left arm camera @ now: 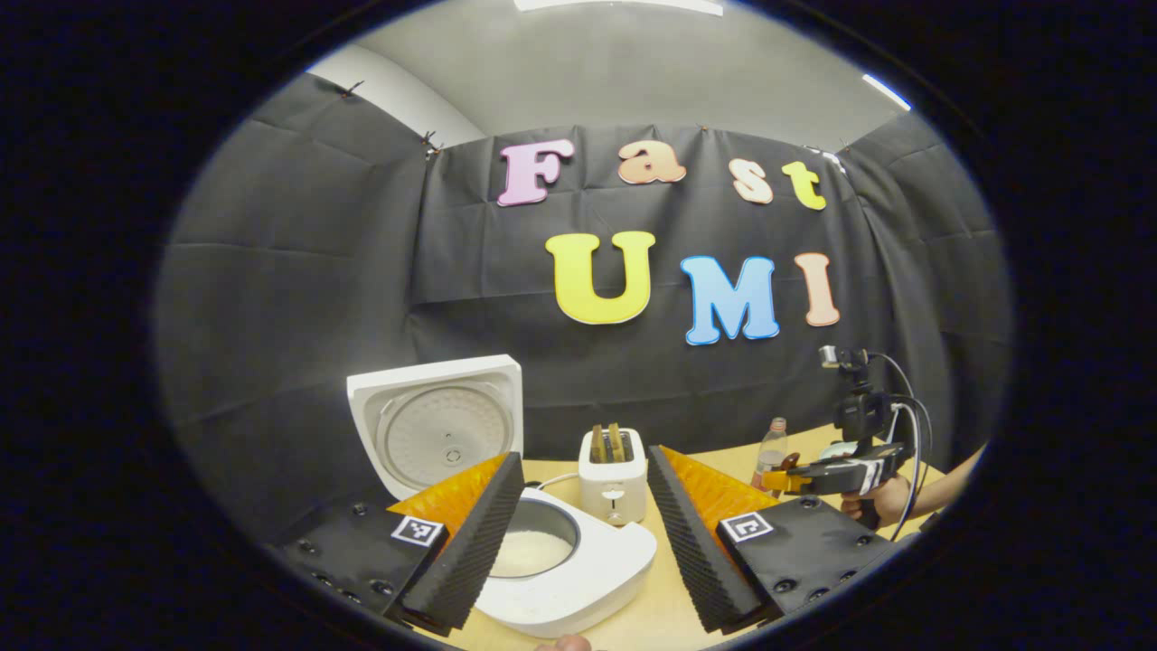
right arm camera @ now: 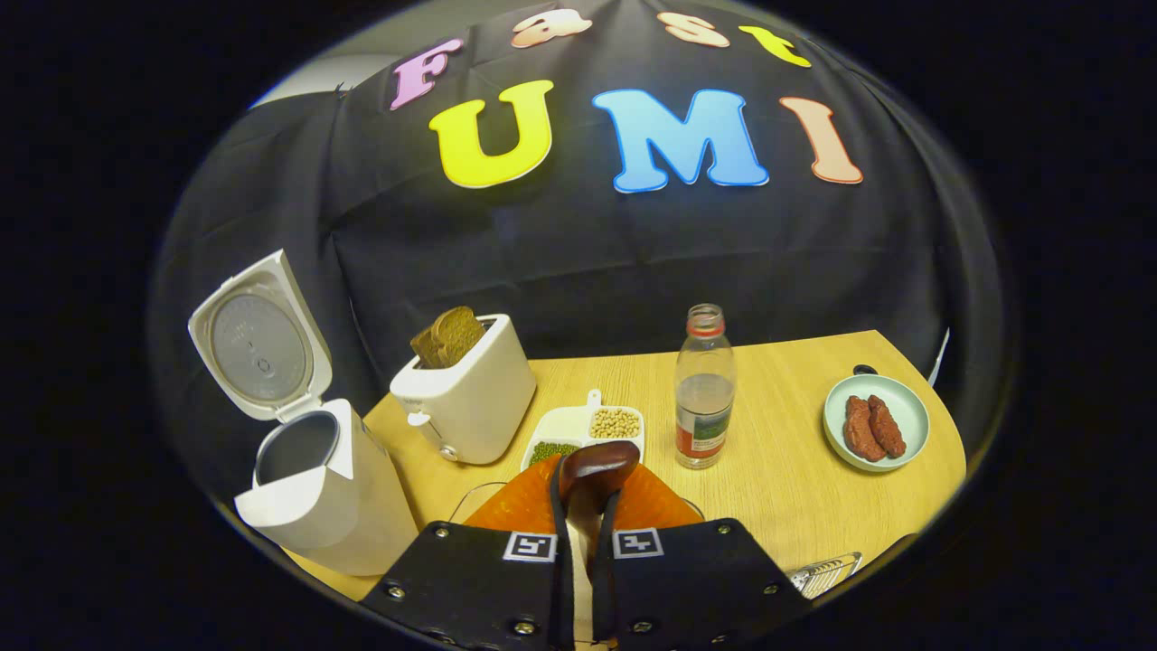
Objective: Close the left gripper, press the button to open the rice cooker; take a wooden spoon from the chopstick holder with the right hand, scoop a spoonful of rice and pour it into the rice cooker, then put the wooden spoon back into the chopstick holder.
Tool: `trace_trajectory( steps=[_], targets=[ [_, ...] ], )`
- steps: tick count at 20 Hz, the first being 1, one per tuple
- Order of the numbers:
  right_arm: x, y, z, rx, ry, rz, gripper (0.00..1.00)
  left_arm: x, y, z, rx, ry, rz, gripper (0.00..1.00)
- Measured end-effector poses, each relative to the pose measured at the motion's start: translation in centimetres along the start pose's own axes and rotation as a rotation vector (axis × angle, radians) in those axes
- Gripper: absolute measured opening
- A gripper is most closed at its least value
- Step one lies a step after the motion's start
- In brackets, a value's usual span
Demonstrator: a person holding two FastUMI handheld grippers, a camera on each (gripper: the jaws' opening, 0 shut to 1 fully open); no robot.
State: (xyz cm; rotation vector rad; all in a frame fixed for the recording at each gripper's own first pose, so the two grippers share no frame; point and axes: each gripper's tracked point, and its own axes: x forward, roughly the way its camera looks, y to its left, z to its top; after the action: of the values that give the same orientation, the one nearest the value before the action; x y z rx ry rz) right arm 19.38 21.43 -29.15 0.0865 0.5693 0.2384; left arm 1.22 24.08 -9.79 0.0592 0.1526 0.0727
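Note:
The white rice cooker (left arm camera: pixel 587 579) stands open with its lid (left arm camera: pixel 438 425) raised, and white rice (left arm camera: pixel 529 553) lies in the pot. My left gripper (left arm camera: pixel 584 454) is open just above and in front of the cooker, holding nothing. My right gripper (right arm camera: pixel 592 493) is shut on the handle of the dark wooden spoon (right arm camera: pixel 598 463), whose bowl sticks out past the fingertips over the table. No rice is visible on the spoon. From this side the cooker (right arm camera: pixel 330 502) is at the left, lid (right arm camera: pixel 258 339) up. In the left gripper view a hand holds the right gripper (left arm camera: pixel 779 479) at the right.
A white toaster (right arm camera: pixel 470 398) with bread slices stands beside the cooker. A divided dish of beans (right arm camera: pixel 587 429), a plastic bottle (right arm camera: pixel 705 398) and a plate of sausages (right arm camera: pixel 875 420) sit on the wooden table (right arm camera: pixel 795 488). A metal rack (right arm camera: pixel 824 572) is at the near right edge.

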Motion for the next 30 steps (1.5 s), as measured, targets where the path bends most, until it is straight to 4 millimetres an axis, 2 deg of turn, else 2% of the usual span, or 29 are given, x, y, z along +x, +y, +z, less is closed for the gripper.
trace_trajectory(
  steps=[2, 3, 4, 7, 10, 12, 14, 18, 22, 23, 26, 29, 30],
  targets=[
    [0.7, 1.8, -1.1, -0.009, 0.016, 0.032, 0.08, -0.2, 1.2, -1.1, 0.002, 0.025, 0.022, 0.94],
    [0.6, 2.8, -1.3, -0.001, 0.023, 0.053, 0.05, -0.3, 1.8, -1.6, 0.002, 0.037, 0.034, 0.94],
    [0.3, 3.8, -1.7, 0.012, 0.030, 0.080, 0.09, -0.4, 2.3, -1.9, -0.002, 0.046, 0.042, 0.94],
    [-0.5, 6.6, -2.7, 0.081, 0.060, 0.150, 0.08, -0.6, 3.5, -2.6, -0.007, 0.057, 0.063, 0.96],
    [-0.8, 7.2, -3.2, 0.227, 0.095, 0.177, 0.08, -0.6, 4.0, -2.7, -0.012, 0.056, 0.073, 0.96],
    [-0.8, 6.4, -3.3, 0.344, 0.115, 0.189, 0.08, -0.8, 4.0, -2.3, -0.011, 0.049, 0.072, 0.95],
    [-1.0, 4.9, -2.6, 0.482, 0.108, 0.202, 0.08, -0.7, 3.9, -2.0, -0.008, 0.042, 0.068, 0.96],
    [-2.8, -0.4, 0.3, 0.700, 0.023, 0.194, 0.08, -0.5, 3.6, -1.5, -0.013, 0.028, 0.057, 0.95],
    [-5.2, -4.2, 3.2, 0.825, -0.064, 0.201, 0.08, -0.1, 3.2, -0.8, -0.017, 0.012, 0.044, 0.96],
    [-5.7, -4.5, 3.9, 0.847, -0.080, 0.208, 0.08, -0.1, 3.0, -0.7, -0.014, 0.007, 0.042, 0.94],
    [-7.2, -5.0, 6.2, 0.915, -0.129, 0.242, 0.08, 0.1, 2.7, -0.2, -0.012, -0.002, 0.027, 0.96],
    [-8.8, -4.9, 8.1, 1.003, -0.169, 0.300, 0.08, 0.2, 2.8, -0.3, -0.015, -0.003, 0.015, 0.93],
    [-9.0, -4.7, 8.7, 1.035, -0.180, 0.322, 0.08, 0.1, 2.9, -0.3, -0.013, -0.004, 0.014, 0.95]
  ],
)
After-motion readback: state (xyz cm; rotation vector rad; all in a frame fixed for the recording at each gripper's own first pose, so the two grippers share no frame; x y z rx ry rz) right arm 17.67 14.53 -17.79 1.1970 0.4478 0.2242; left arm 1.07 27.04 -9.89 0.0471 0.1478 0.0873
